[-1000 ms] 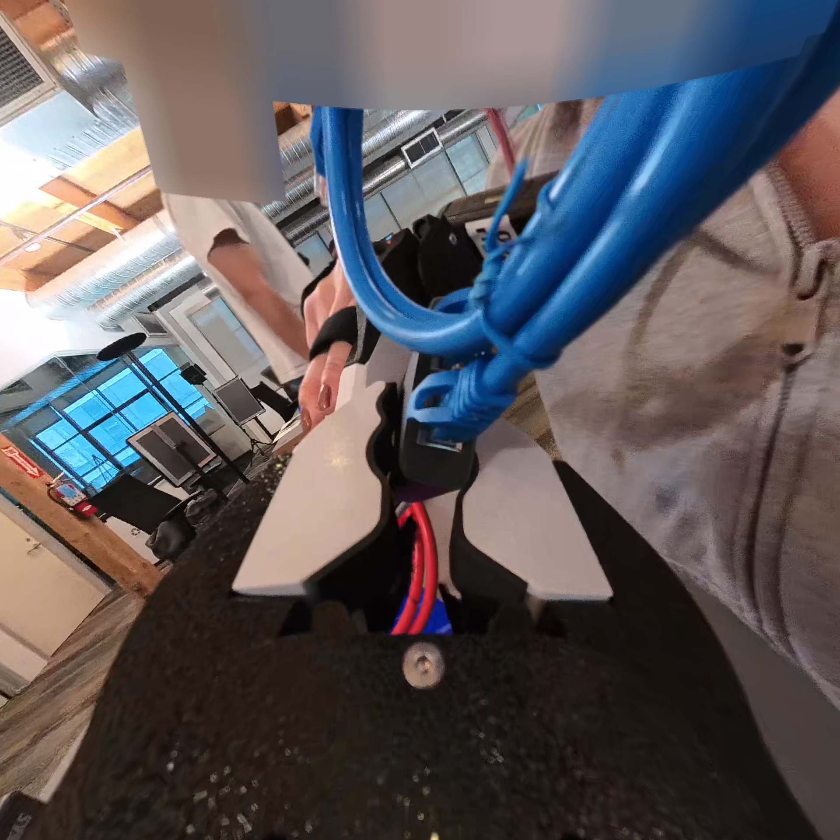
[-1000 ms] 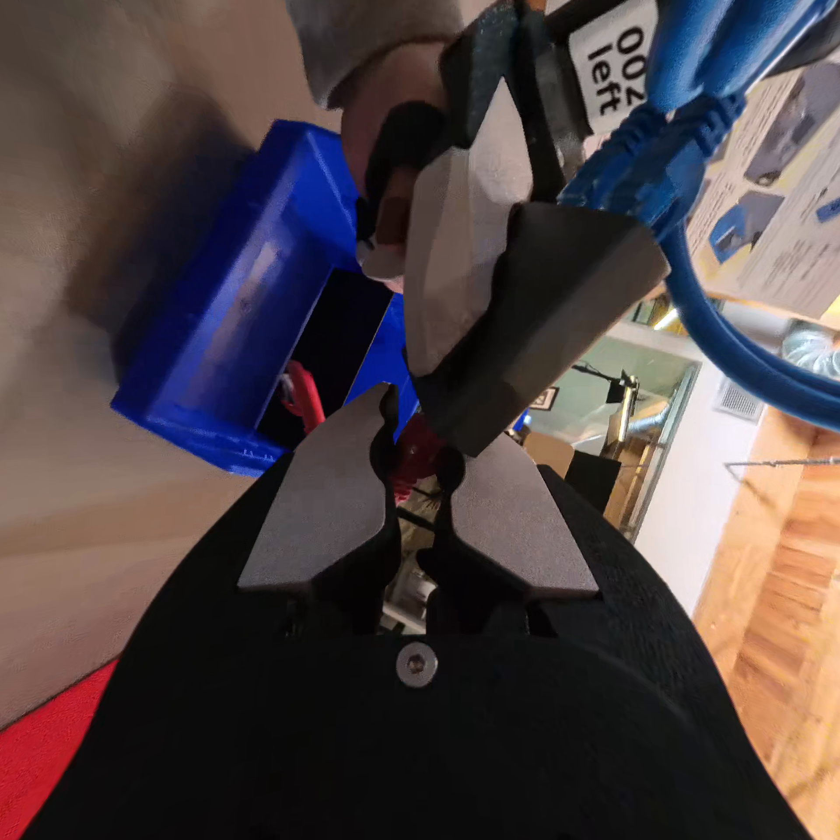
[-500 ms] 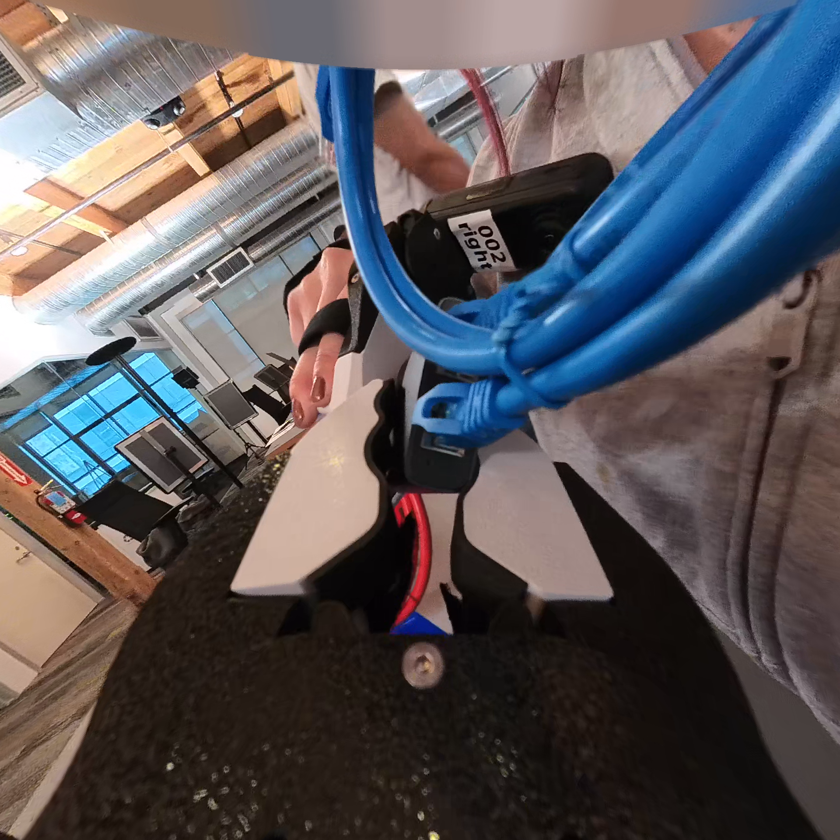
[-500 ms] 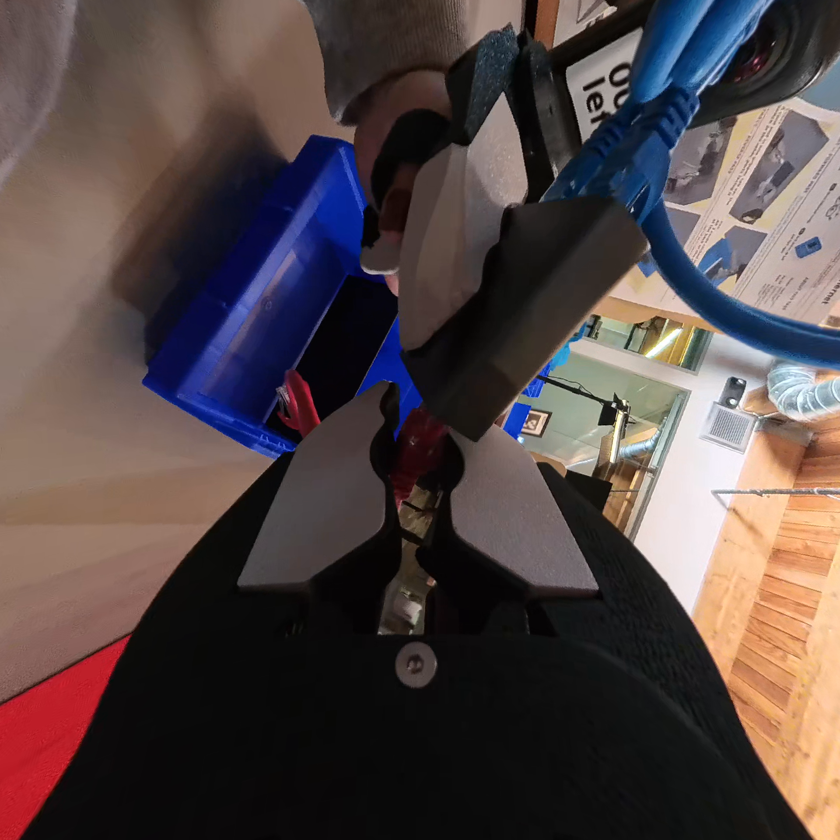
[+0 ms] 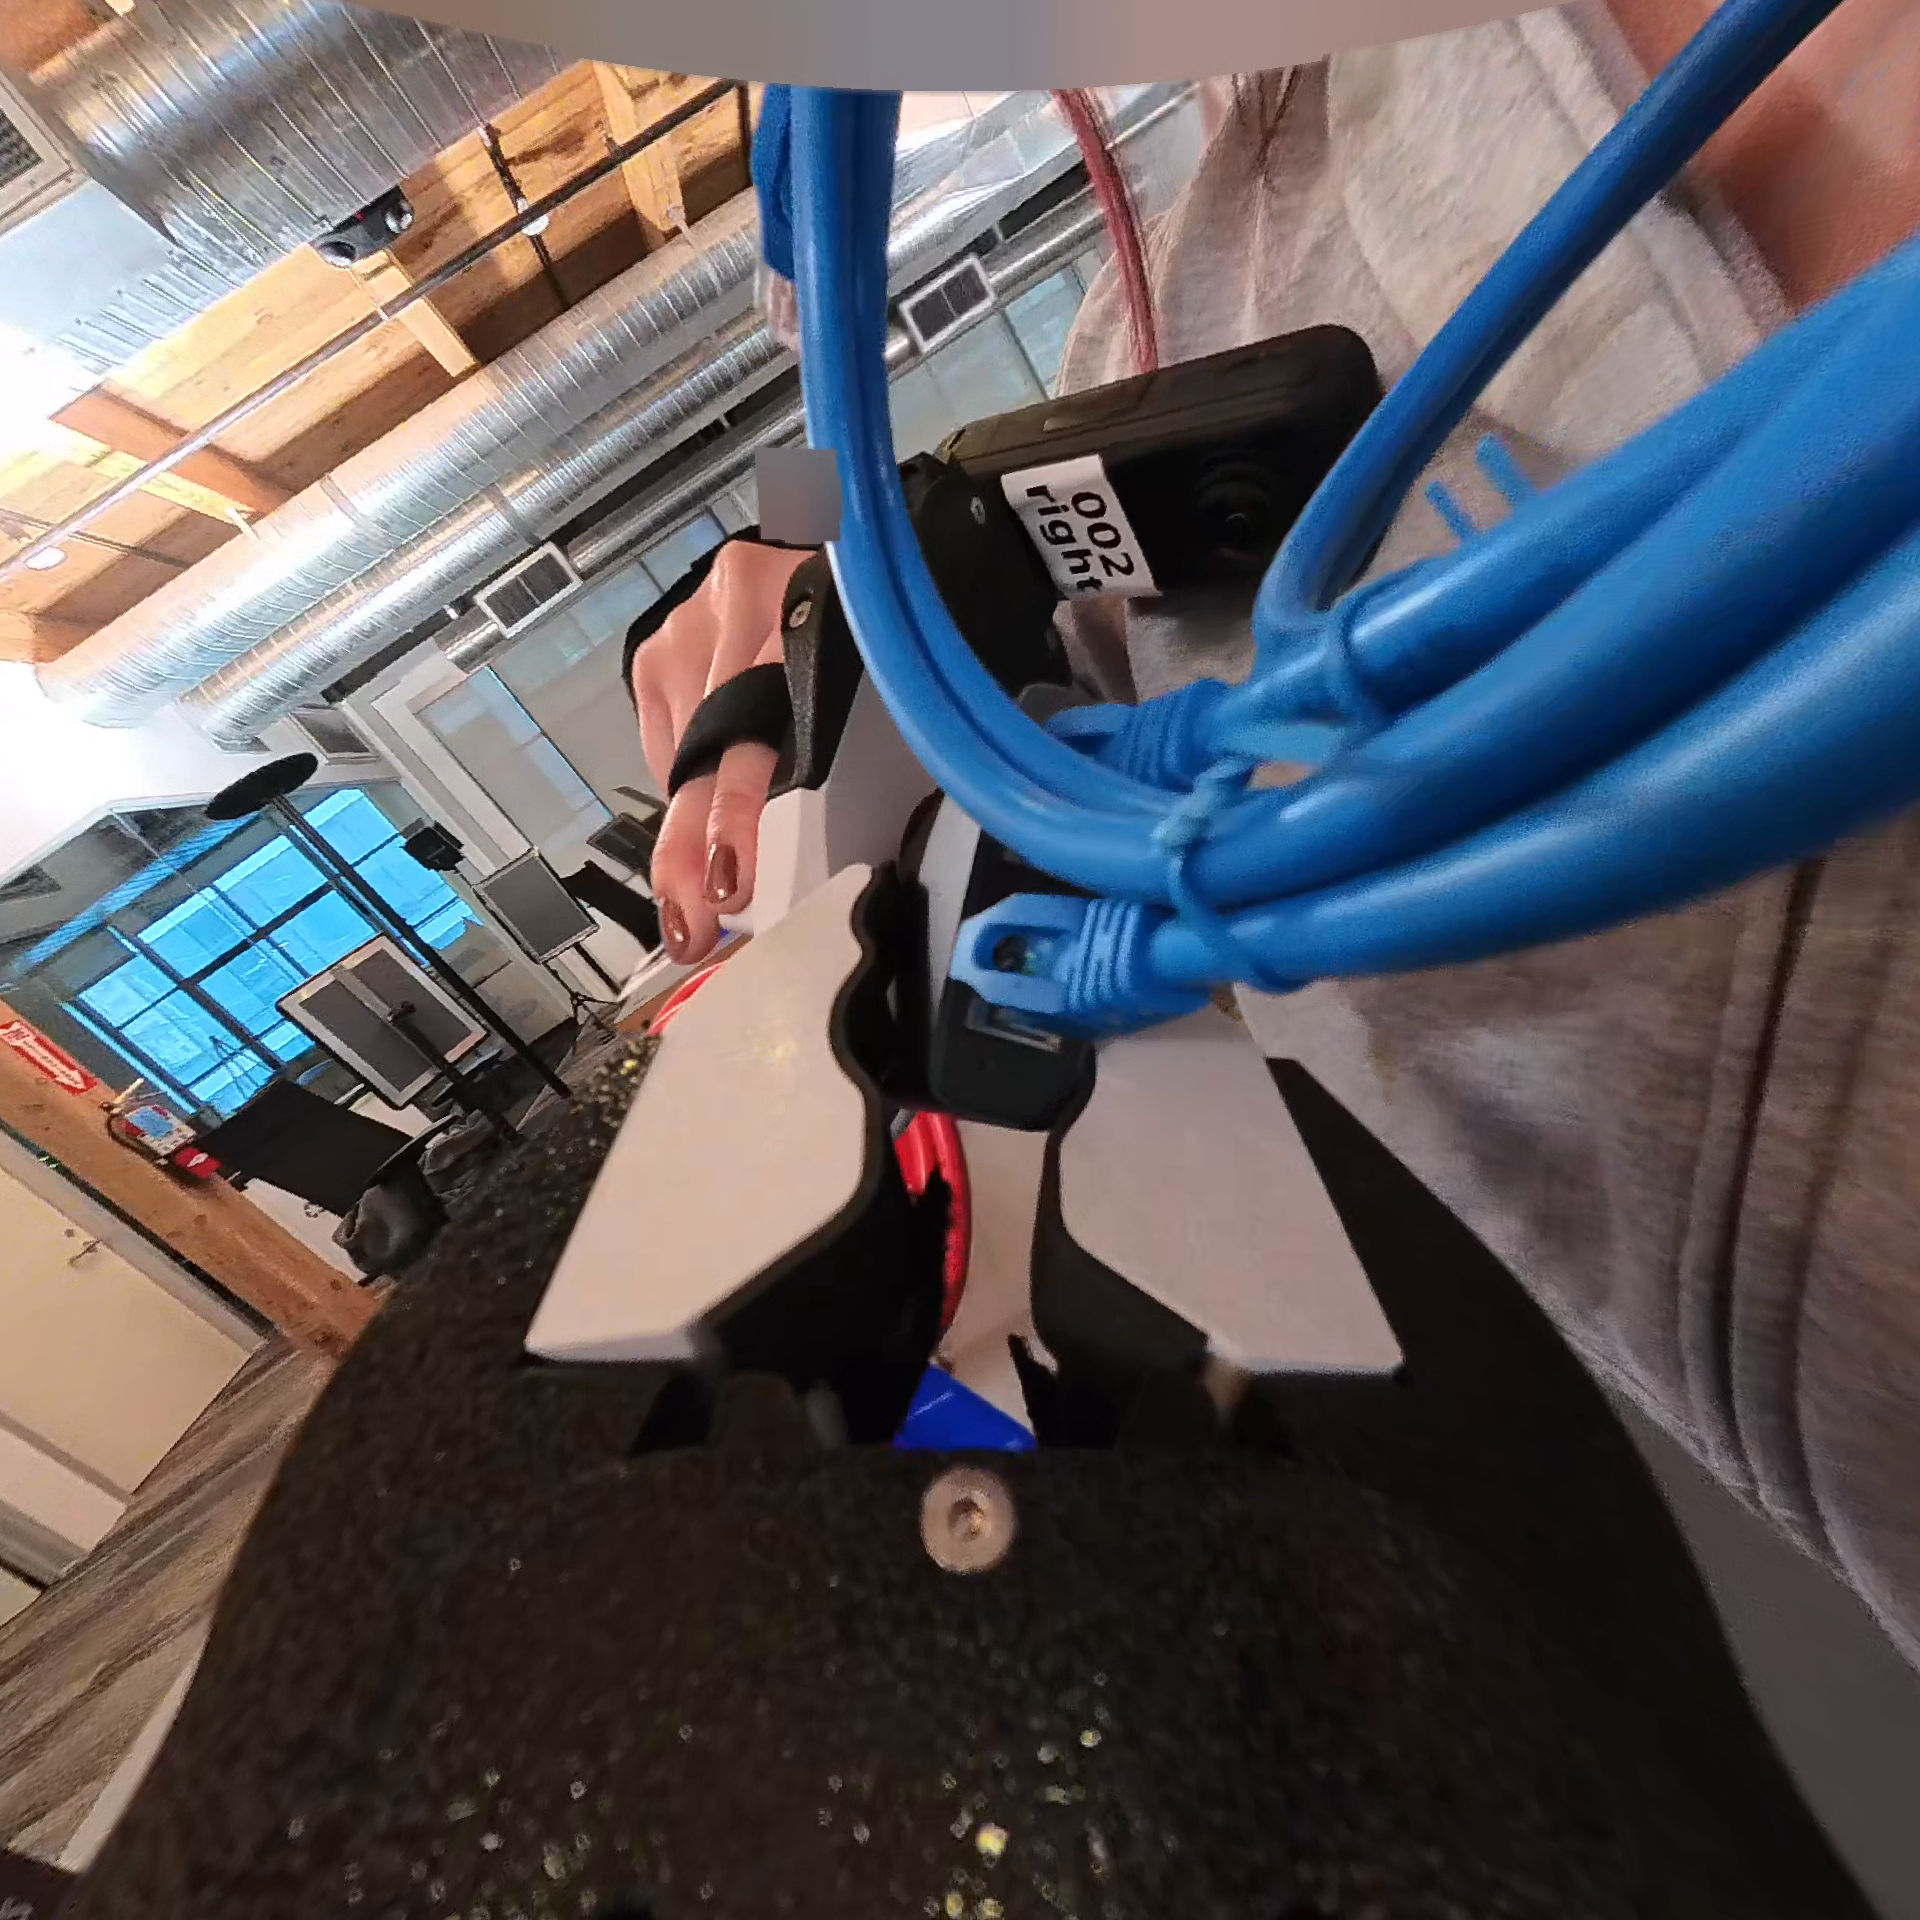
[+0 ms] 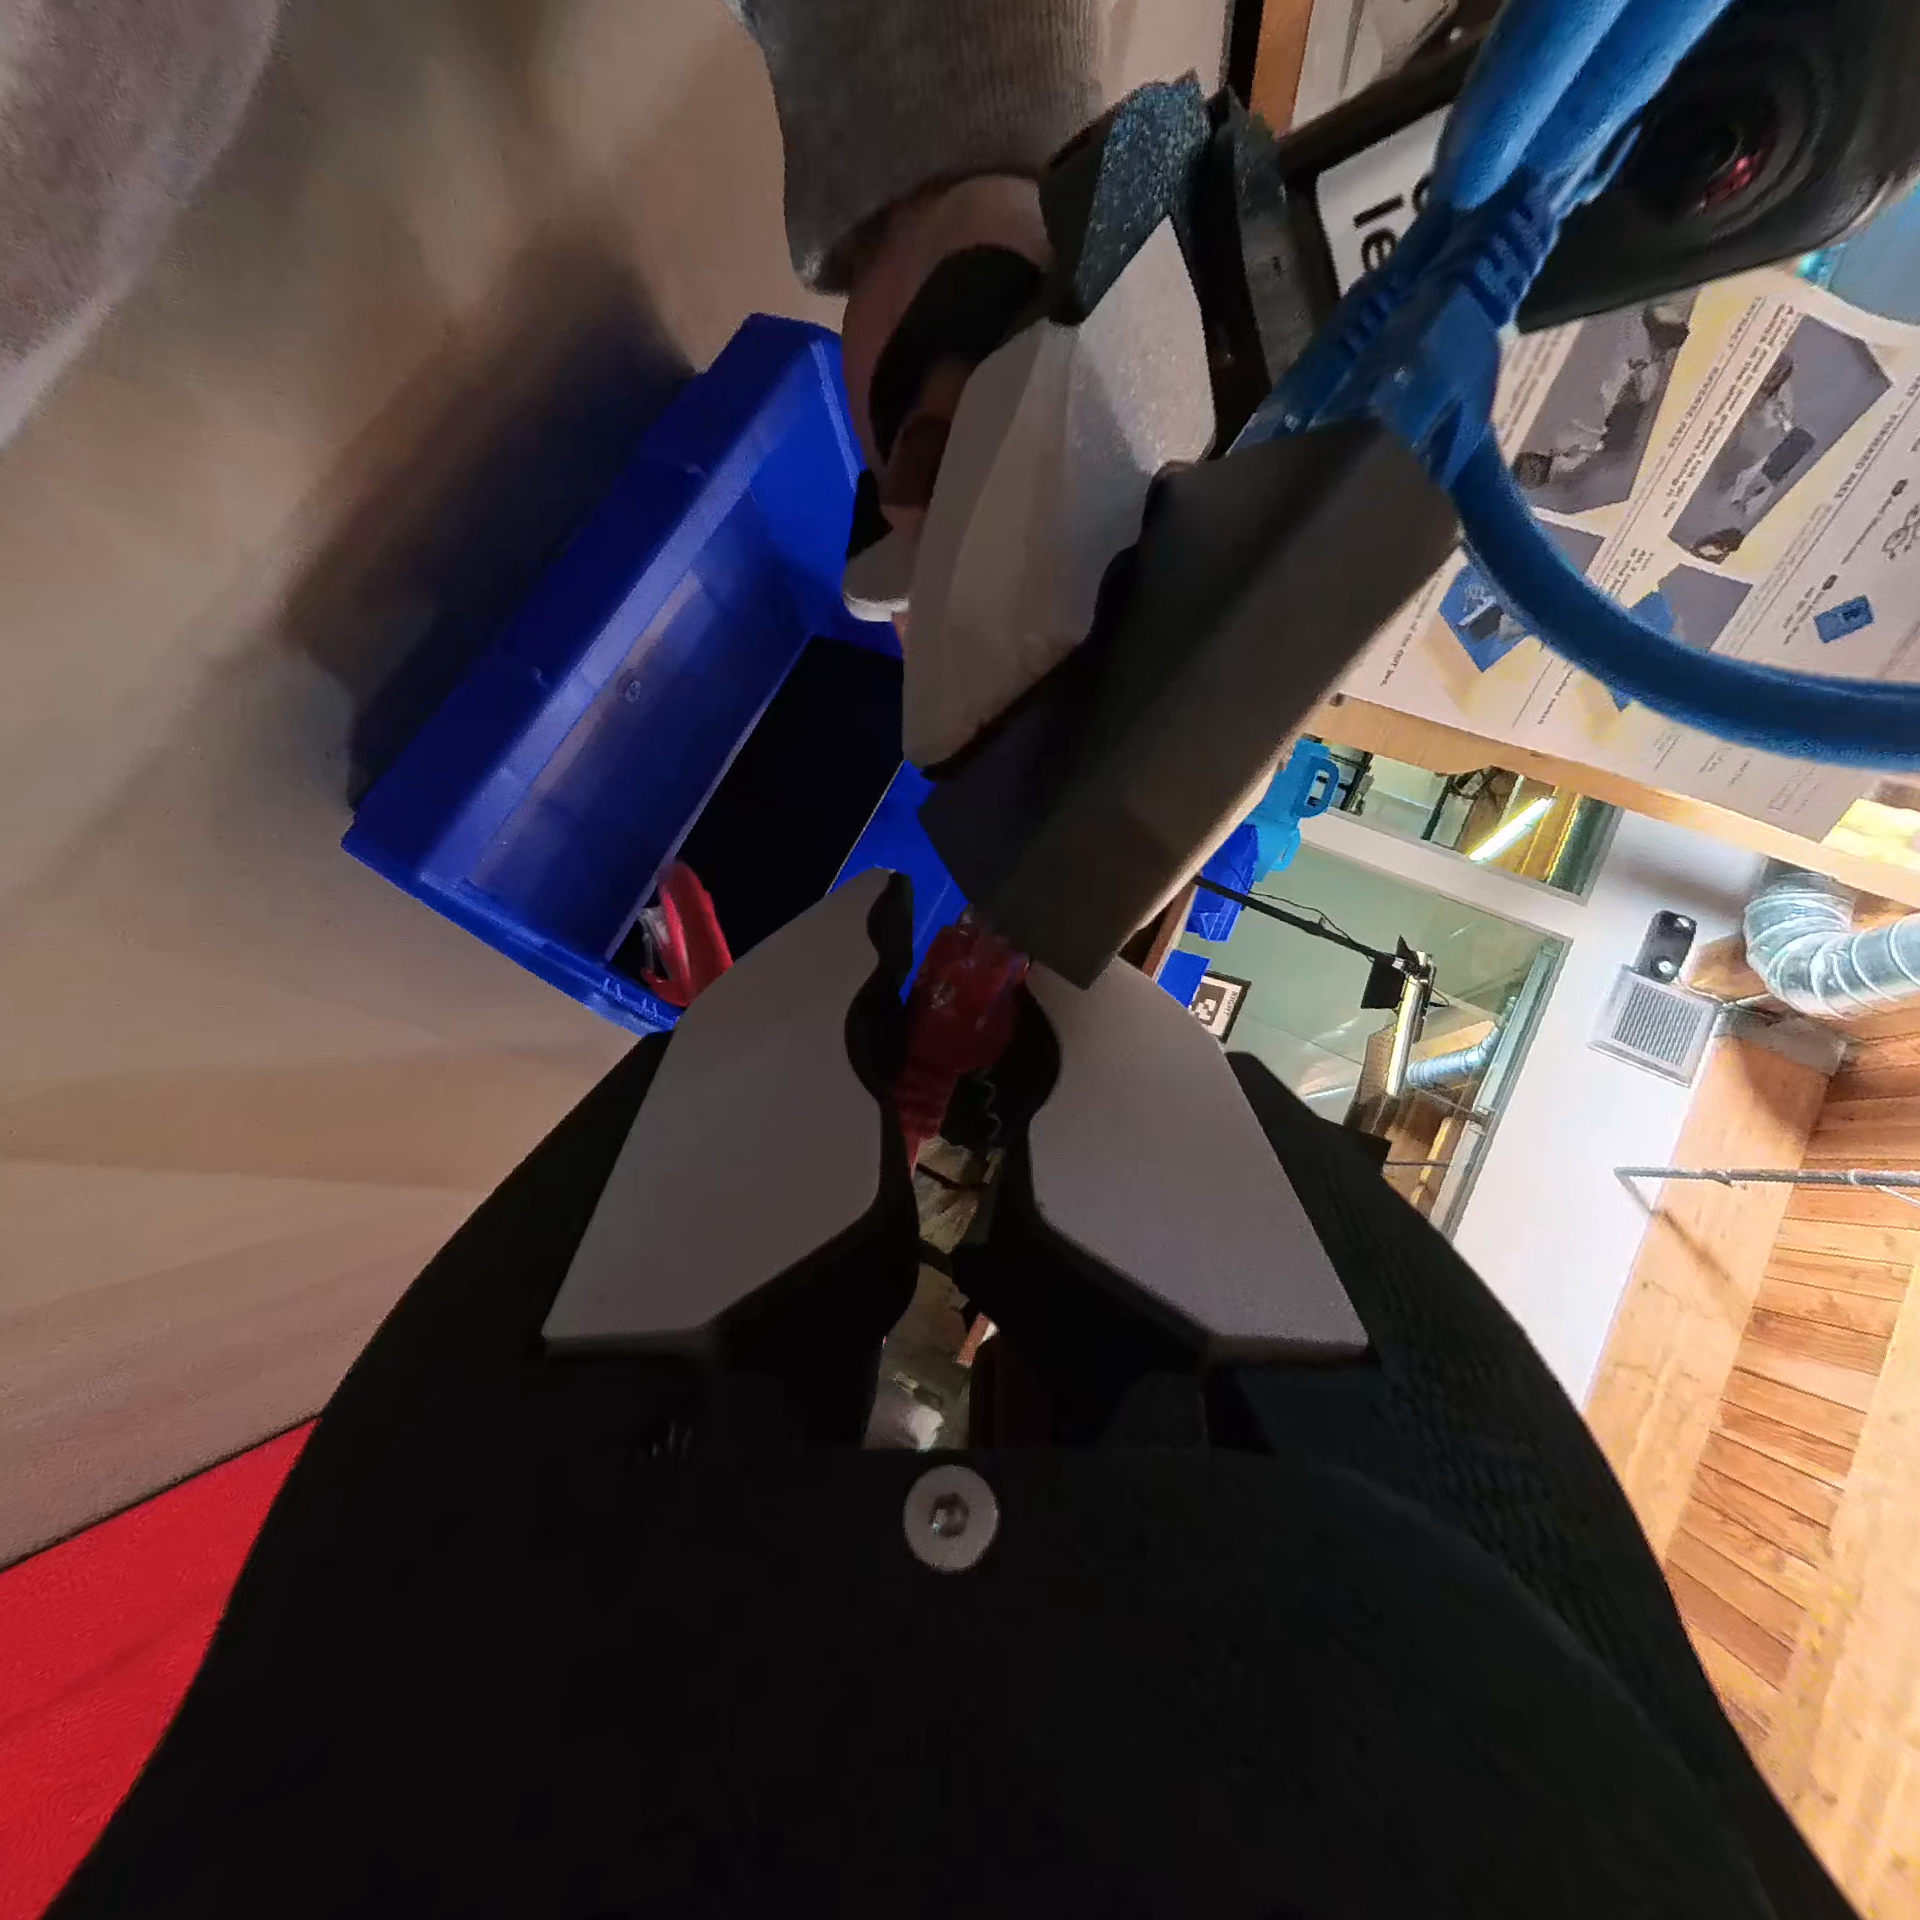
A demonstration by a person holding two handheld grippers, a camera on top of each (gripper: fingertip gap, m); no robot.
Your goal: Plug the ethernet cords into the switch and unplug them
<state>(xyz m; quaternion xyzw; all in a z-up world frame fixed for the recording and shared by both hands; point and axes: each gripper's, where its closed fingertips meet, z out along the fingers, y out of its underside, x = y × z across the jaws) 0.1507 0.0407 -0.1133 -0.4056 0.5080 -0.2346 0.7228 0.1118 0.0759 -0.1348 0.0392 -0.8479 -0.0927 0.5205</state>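
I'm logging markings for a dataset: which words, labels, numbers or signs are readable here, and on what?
I don't quote writing; its bearers:
White sticker on the black camera: legible print.
White label beside the other camera: cut off.
Wall posters: print too small.
Red sign on the wooden beam: too small.

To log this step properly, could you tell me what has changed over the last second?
Both grippers tilted slightly, still tip to tip; nothing was taken or released. The left gripper stays shut on the small black coupler carrying the blue network cable, the right gripper on the red cable plug.
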